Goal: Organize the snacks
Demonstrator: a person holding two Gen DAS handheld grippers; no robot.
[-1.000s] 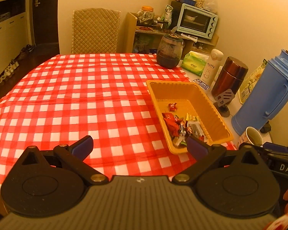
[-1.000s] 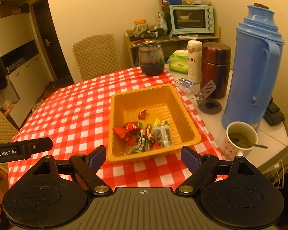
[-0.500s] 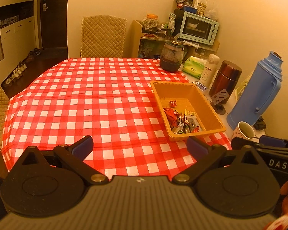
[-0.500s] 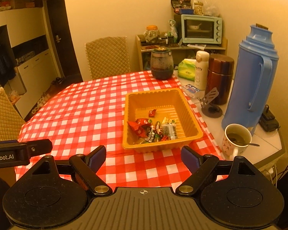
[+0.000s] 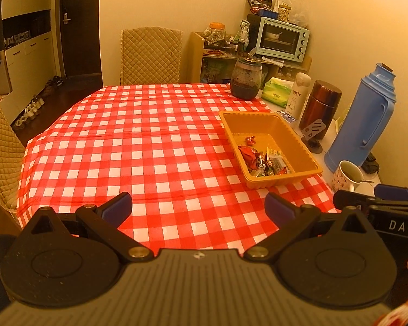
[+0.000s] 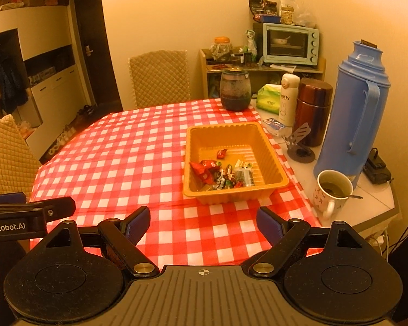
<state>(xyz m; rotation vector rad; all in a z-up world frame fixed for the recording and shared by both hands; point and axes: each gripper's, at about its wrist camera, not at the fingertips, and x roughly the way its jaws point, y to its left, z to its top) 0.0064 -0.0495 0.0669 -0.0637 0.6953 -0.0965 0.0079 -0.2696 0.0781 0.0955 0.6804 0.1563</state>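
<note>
An orange plastic tray sits at the right side of the red-checked table. Several wrapped snacks lie in its near half. My left gripper is open and empty, held back over the table's near edge, left of the tray. My right gripper is open and empty, just short of the tray's near wall. Each gripper's side shows in the other's view.
Right of the tray stand a blue thermos, a brown flask, a white bottle, a cup with a spoon and a small phone stand. A dark glass jar is behind. Padded chairs stand at the far and left sides.
Both grippers have pulled back and up from the table, so the tray looks smaller and farther away. Both stay open and empty.
</note>
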